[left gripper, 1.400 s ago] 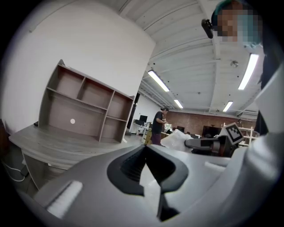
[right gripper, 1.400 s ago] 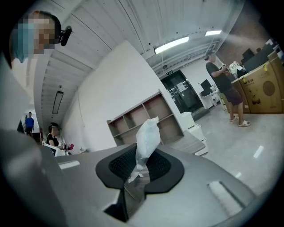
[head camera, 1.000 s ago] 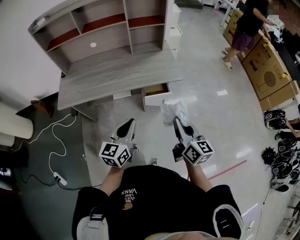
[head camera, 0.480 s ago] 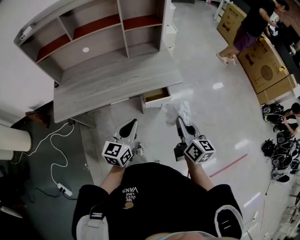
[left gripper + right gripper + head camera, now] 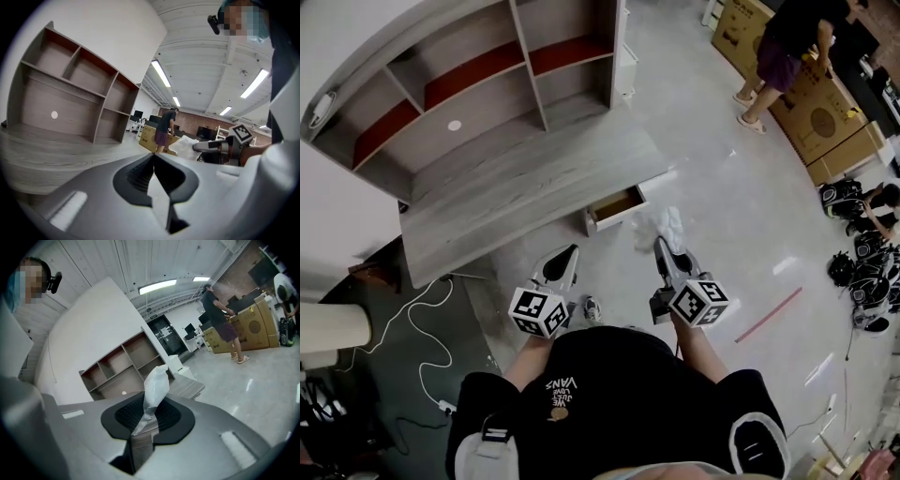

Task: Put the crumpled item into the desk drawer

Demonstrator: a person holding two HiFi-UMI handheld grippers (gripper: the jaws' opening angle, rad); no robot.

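Note:
The crumpled white item sticks out of my right gripper, which is shut on it. In the right gripper view the item rises upright from between the pads of that gripper. It hangs above the floor just right of the open desk drawer, which shows a brown inside. The grey wooden desk carries a hutch of shelves. My left gripper is beside the right one, below the desk's front edge; its jaws meet at the tips with nothing between them.
A person stands by cardboard boxes at the far right. Dark bags lie along the right edge. A white cable runs over the floor at left. A red tape line marks the floor.
The desk and its open drawer have come closer to both grippers as the person stepped forward. The right gripper still holds the crumpled item; the left has stayed shut.

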